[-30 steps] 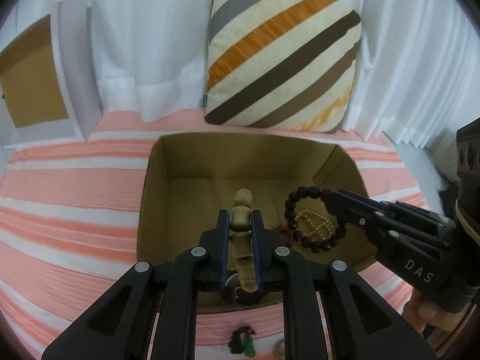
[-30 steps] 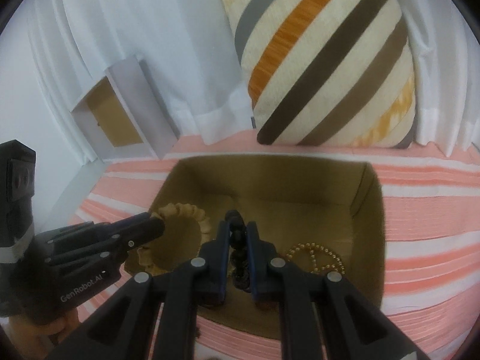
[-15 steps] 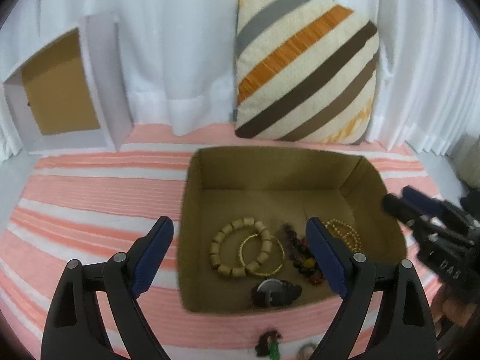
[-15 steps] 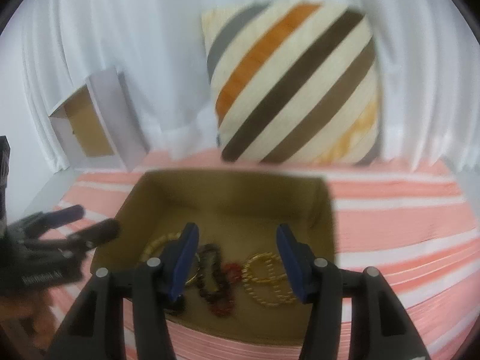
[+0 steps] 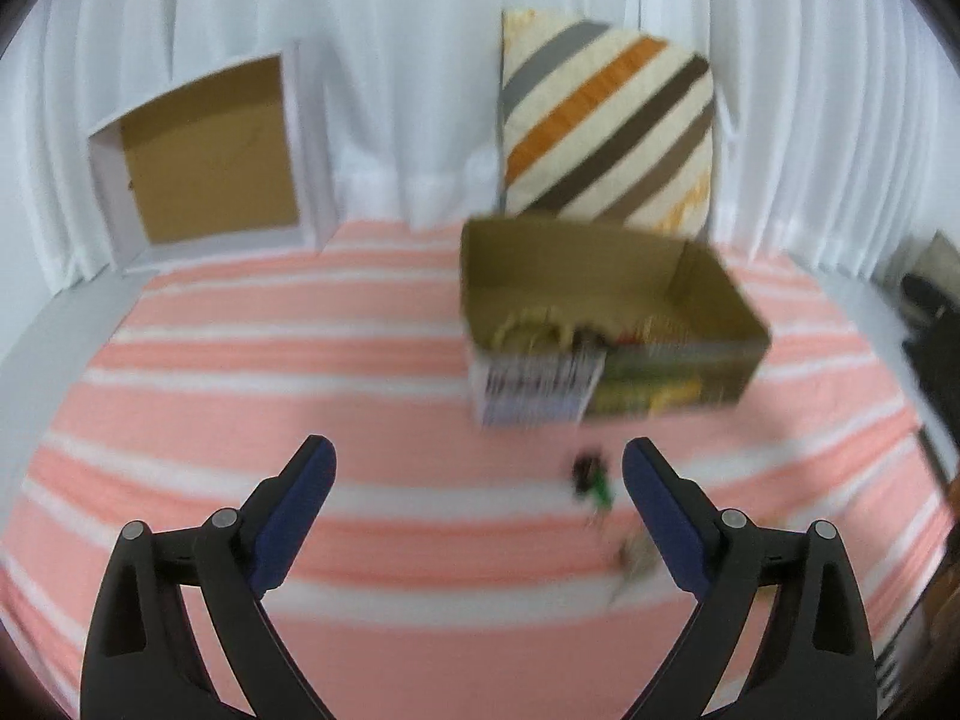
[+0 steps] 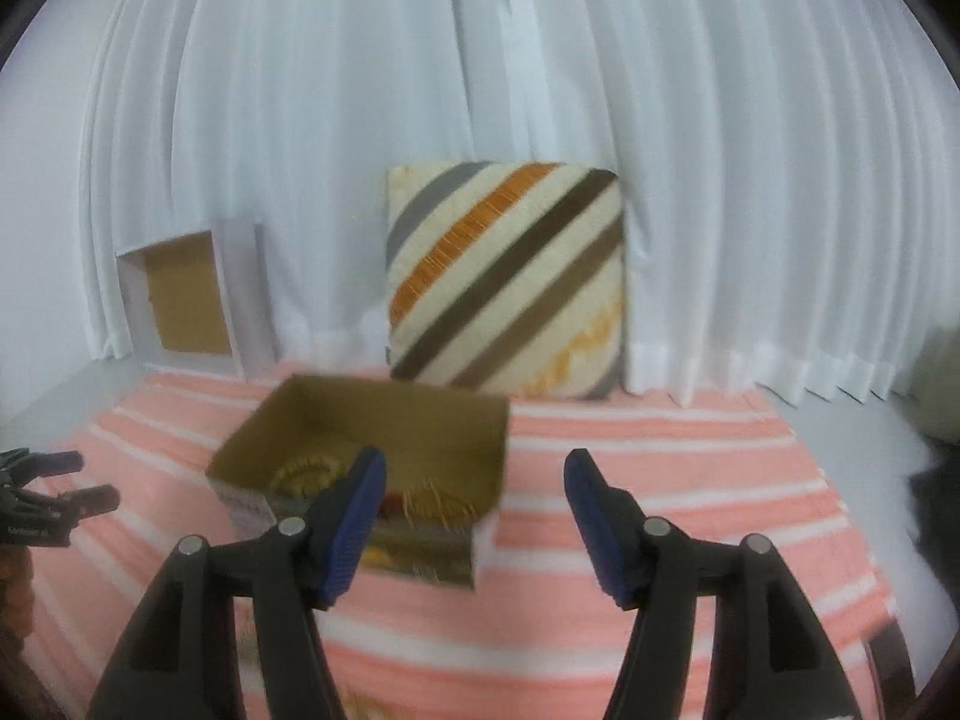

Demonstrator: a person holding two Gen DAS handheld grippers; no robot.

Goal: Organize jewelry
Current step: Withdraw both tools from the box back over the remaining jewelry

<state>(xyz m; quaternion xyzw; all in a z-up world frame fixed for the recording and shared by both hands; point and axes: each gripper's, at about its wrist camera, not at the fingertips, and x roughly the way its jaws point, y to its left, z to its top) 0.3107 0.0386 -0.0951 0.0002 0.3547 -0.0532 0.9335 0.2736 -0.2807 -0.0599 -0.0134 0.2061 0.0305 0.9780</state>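
A brown cardboard box (image 5: 570,267) stands on the striped cloth and holds blurred jewelry: a tan beaded bracelet (image 6: 305,473) and a gold bead strand (image 6: 433,501). My left gripper (image 5: 477,456) hangs back from the box over the cloth, its jaws opening with nothing between them. A small dark and green piece (image 5: 591,480) lies on the cloth just inside its right finger, and another small piece (image 5: 636,558) lies nearer. My right gripper (image 6: 475,468) is in front of the box (image 6: 390,414), its jaws opening and empty. The left gripper (image 6: 96,477) shows at the far left.
A striped pillow (image 5: 606,126) leans on the white curtain behind the box. A white-framed box lid (image 5: 210,162) stands at the back left. The pink and white striped cloth (image 5: 270,372) spreads wide to the left of the box. Dark objects (image 5: 927,312) sit at the right edge.
Both grippers let go of their bracelets, which now lie in the box. Both opened and pulled back, so the box looks smaller and farther away.
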